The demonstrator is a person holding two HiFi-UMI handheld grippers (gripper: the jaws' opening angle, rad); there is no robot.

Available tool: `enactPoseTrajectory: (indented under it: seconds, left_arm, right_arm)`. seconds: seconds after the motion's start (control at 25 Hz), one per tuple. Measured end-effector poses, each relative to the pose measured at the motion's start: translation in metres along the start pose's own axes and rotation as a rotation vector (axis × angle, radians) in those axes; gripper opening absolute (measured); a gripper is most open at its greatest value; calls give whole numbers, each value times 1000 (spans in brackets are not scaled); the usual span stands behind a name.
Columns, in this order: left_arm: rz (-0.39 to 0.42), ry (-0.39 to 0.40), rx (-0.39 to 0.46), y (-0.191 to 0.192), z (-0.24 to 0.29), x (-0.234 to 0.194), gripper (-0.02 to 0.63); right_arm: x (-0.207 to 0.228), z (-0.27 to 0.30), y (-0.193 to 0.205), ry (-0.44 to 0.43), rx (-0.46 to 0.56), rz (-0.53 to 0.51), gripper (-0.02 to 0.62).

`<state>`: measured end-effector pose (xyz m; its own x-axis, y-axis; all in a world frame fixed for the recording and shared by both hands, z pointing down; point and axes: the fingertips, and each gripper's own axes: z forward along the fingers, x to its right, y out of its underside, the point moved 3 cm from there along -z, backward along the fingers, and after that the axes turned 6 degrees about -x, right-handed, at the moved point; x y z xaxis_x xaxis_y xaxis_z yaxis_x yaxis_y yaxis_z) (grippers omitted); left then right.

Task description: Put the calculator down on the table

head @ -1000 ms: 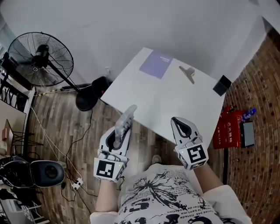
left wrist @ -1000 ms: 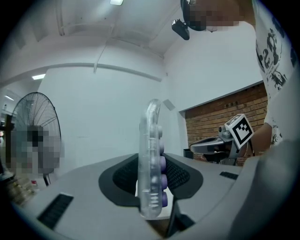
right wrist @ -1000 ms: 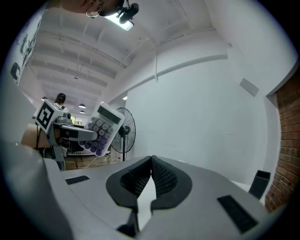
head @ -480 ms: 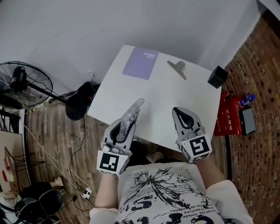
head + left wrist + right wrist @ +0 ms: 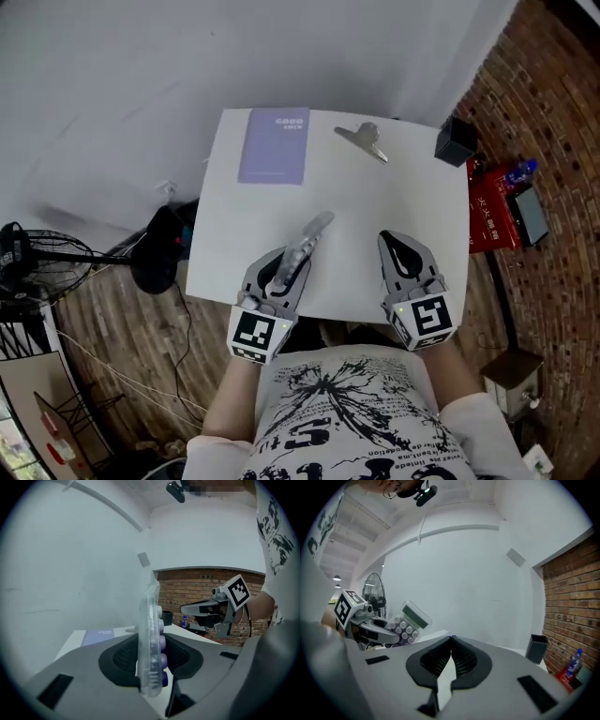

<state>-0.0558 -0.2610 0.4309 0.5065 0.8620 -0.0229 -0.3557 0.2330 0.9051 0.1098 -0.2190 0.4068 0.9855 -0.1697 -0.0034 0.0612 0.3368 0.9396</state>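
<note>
One calculator [image 5: 307,246], clear-cased with round purple keys, clamped edge-on in left tool [image 5: 292,265] over near counter [image 5: 412,192]. Right tool [image 5: 389,240] closed, empty. Far side: one purple booklet [image 5: 275,145], one clip [image 5: 361,141], one black box [image 5: 456,142].

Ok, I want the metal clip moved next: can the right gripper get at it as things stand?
Probably yes. The right gripper is empty, its fingers shut, and only bare table lies between it and the metal clip. It would need to open first.
</note>
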Motion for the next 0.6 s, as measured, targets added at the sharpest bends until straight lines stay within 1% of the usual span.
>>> enactPoseTrajectory:
  seconds: [0.2, 0.28, 0.44, 0.6]
  left_arm:
    - [20, 95, -79, 29, 43, -21, 141]
    - [10, 133, -113, 43, 58, -25, 141]
    - [-58, 194, -163, 70, 87, -31, 141]
    - [-115, 219, -189, 88, 108, -32, 141]
  right_arm:
    - [2, 23, 14, 75, 10, 26, 14]
    - [3, 30, 23, 102, -4, 36, 14]
    - [4, 41, 44, 145, -51, 67, 14]
    - [4, 48, 61, 161, -83, 87, 14]
